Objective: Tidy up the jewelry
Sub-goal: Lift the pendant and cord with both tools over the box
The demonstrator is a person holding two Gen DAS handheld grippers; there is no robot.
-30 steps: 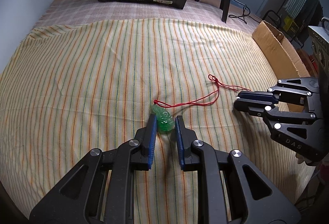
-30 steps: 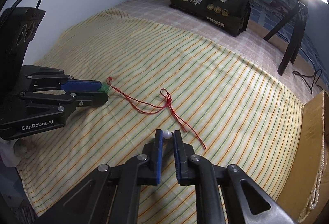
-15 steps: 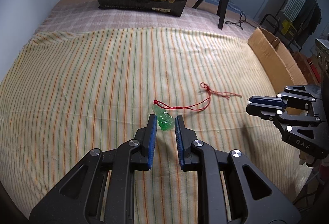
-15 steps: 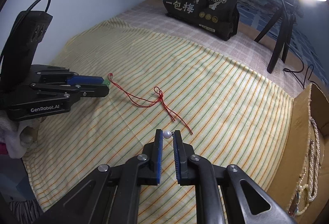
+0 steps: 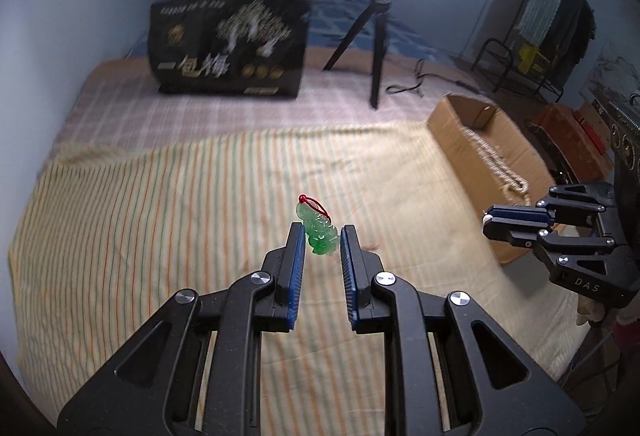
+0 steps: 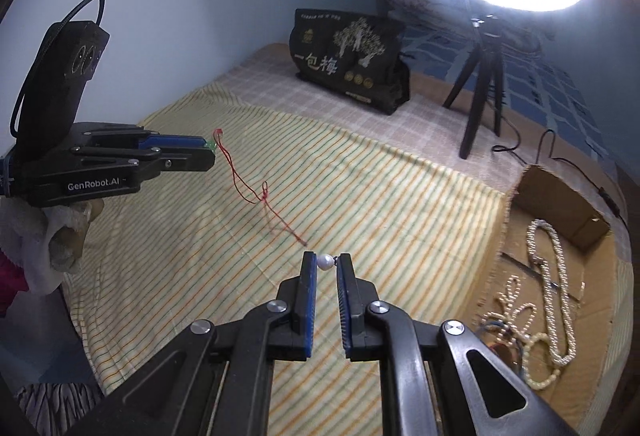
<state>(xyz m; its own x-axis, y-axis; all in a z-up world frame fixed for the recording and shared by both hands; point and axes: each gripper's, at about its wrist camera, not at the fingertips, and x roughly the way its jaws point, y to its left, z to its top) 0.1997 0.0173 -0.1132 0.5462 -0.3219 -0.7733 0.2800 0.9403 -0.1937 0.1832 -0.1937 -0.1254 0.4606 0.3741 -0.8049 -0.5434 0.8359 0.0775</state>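
the striped cloth (image 6: 400, 196) is spread over the bed as a work surface, and the cardboard box (image 6: 560, 196) is parked at its right edge with pearl strands (image 6: 556, 300) already laid inside, likely the drop-off. the left gripper (image 5: 320, 232) is clamped on the green pendant (image 5: 318, 232), held clear above the cloth's middle so the red cord (image 6: 256, 188) hangs untangled, while a white pearl bead (image 6: 326, 261) is pinched by the closed right gripper (image 6: 326, 264) near the box edge.
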